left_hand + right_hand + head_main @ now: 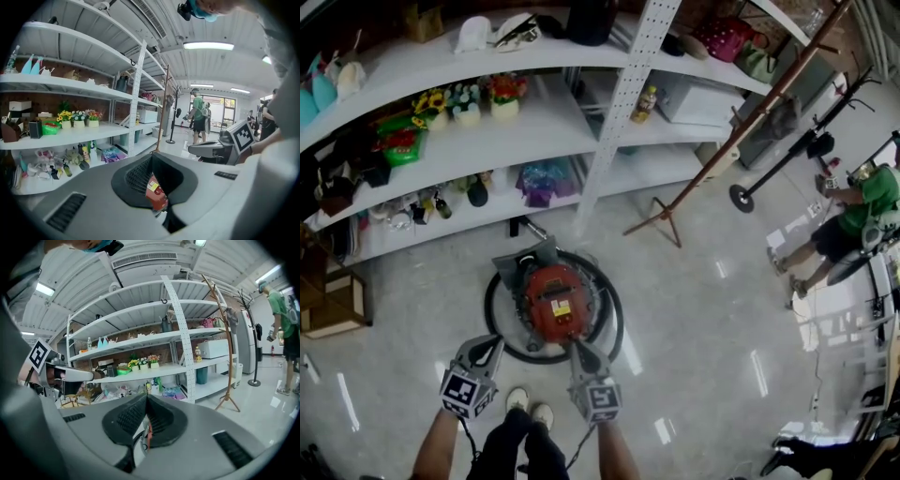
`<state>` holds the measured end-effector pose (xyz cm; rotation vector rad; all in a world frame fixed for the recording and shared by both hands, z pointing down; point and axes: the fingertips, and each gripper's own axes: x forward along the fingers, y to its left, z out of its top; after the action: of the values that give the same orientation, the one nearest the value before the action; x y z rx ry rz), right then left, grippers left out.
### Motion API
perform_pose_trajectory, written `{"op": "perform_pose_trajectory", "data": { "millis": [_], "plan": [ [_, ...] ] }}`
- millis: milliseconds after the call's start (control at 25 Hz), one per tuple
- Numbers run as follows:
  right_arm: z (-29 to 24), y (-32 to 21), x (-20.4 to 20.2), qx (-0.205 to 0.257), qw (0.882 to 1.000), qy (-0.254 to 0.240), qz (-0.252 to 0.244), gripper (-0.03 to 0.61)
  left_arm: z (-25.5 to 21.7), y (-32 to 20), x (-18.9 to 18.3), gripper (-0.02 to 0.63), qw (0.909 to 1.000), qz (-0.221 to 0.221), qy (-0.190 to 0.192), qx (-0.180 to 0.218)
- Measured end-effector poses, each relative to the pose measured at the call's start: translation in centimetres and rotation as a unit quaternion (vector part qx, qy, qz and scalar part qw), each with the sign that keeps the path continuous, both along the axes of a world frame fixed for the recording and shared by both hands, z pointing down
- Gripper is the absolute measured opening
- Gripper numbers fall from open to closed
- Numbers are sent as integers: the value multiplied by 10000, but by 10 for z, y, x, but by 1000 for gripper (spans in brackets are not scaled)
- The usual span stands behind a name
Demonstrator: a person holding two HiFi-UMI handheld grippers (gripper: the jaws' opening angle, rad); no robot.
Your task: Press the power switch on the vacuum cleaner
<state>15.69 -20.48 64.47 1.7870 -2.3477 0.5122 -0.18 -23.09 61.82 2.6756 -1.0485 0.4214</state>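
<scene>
Vacuum cleaner [555, 302] on floor [703, 309], right hand-held gripper [576, 346] closed at its rim

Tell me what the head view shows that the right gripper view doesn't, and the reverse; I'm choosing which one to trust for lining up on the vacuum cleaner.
Only the head view: the whole red vacuum cleaner ringed by its black hose, the right gripper tip at its near edge, and the person's shoes. Only the right gripper view: its own jaws closed together, a mere red sliver of the vacuum beneath them, and a ceiling light. Both: the left gripper, white shelves, the wooden coat rack and a person in green.
</scene>
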Motion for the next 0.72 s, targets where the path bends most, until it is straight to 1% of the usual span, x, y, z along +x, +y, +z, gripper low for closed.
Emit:
{"op": "perform_pose_trajectory", "data": {
  "millis": [280,440,600,720],
  "plan": [
    [-38,7,2,163,9998,-10,83,11,-36,6,1,8,9999,55,34,138],
    [-60,16,0,133,9998,4,134,11,-56,11,-1,8,9996,182,56,211],
    [-81,23,0,138,9997,70,181,11,-74,11,2,8,9995,199,100,246],
    [-96,27,-2,197,9995,32,242,11,-90,10,5,8,9991,246,94,343]
  ]
}}
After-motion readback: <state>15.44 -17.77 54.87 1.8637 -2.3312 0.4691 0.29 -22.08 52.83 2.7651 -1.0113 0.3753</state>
